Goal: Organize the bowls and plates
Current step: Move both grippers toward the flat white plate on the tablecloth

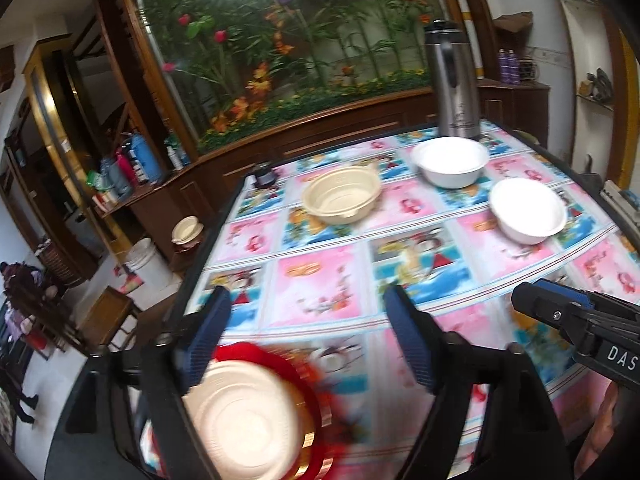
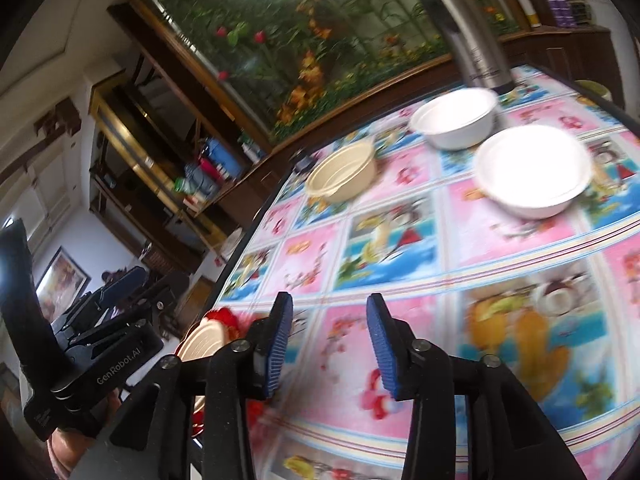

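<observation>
Near: left gripper [image 1: 308, 344] jaws wide, right gripper [image 2: 328, 344] narrower, both empty | risk: I clip cream plate [image 1: 244, 420] (lower left) off the surface [image 1: 460, 272] edge

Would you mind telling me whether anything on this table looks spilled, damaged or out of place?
Nothing looks spilled or broken. The cream bowl and two white bowls sit upright and apart; the cream plate rests on red plates.

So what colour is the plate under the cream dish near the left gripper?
Red plate, clearest from the left wrist.

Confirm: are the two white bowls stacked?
No, the nearer white bowl and the farther white bowl sit apart on the tablecloth.
</observation>
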`<act>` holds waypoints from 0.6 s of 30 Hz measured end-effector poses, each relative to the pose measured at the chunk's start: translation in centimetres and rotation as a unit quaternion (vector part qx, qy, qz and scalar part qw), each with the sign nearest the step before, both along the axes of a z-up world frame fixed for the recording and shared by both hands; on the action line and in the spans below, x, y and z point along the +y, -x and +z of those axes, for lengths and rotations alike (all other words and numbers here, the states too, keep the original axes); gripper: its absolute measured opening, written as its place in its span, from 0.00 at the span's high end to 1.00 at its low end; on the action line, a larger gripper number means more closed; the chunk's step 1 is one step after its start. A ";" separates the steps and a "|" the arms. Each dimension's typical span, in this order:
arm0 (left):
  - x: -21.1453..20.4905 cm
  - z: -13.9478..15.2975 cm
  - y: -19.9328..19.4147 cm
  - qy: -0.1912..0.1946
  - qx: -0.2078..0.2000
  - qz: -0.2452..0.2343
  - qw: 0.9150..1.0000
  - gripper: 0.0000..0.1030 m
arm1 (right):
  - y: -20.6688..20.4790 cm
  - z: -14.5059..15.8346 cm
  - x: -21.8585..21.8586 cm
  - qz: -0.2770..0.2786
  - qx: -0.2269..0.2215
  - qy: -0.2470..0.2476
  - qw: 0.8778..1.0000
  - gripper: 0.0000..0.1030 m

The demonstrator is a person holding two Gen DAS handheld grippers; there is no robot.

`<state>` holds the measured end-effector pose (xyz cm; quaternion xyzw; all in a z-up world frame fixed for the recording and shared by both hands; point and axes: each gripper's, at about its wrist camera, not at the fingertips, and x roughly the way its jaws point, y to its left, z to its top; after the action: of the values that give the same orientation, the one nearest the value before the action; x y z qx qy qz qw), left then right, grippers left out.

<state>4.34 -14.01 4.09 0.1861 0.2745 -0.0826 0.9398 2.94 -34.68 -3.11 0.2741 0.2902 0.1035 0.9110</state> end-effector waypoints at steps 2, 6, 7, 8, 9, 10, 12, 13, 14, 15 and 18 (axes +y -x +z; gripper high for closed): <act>-1.5 -0.1 -0.5 0.014 0.021 -0.017 1.000 0.19 | 0.4 0.4 -1.7 -0.015 -0.005 0.002 1.000 0.52; -4.2 -1.0 -2.6 0.065 0.115 -0.056 0.990 0.18 | 0.8 1.1 -5.2 -0.045 -0.016 -0.007 0.999 0.24; -4.8 -1.4 -3.1 0.075 0.136 -0.059 0.986 0.18 | 0.9 1.3 -6.1 -0.054 -0.018 -0.008 0.998 0.20; -5.4 -1.8 -3.7 0.085 0.158 -0.061 0.982 0.18 | 0.9 1.6 -7.2 -0.064 -0.021 -0.008 0.998 0.19; -6.0 -2.2 -4.3 0.096 0.179 -0.060 0.977 0.18 | 0.8 1.7 -7.9 -0.069 -0.021 -0.008 0.997 0.19; -6.5 -2.6 -4.8 0.106 0.196 -0.058 0.973 0.18 | 0.7 1.9 -8.9 -0.078 -0.021 -0.010 0.997 0.19; -7.6 -3.2 -6.0 0.119 0.222 -0.049 0.967 0.18 | 0.6 2.0 -10.5 -0.090 -0.022 -0.013 0.996 0.16; -7.9 -3.4 -6.4 0.124 0.230 -0.044 0.964 0.18 | 0.4 2.0 -11.3 -0.096 -0.020 -0.014 0.995 0.16; -8.4 -3.7 -6.9 0.128 0.239 -0.039 0.962 0.19 | 0.2 1.9 -12.1 -0.102 -0.018 -0.017 0.995 0.16; -8.9 -4.0 -7.5 0.131 0.249 -0.033 0.959 0.19 | 0.0 1.9 -12.8 -0.107 -0.016 -0.019 0.994 0.16; -9.9 -4.6 -8.4 0.136 0.274 -0.021 0.952 0.19 | -0.8 1.5 -14.8 -0.121 -0.006 -0.019 0.992 0.15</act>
<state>12.76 -23.89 -0.52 0.0321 0.5040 -0.1871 0.8426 3.70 -49.46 -1.59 0.3238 0.2468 -0.0007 0.9133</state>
